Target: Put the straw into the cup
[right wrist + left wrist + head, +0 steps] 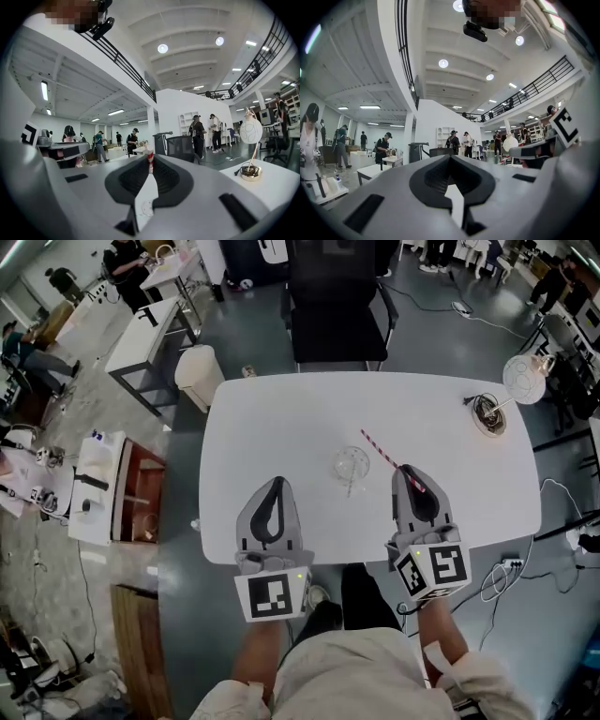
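Low right of centre in the head view, the right gripper (406,472) is clenched on the red-and-white striped straw (379,447), which slants up-left just right of the clear cup (352,463) on the white table (281,418), while the left gripper (277,484), lower left, is closed on nothing.

An open lab or workshop hall is showing: people (124,261) are standing around white rectangular work tables (141,331), loose pale cables (494,579) are trailing across the smooth grey floor (178,568), and a black-railed mezzanine (548,77) is running overhead.
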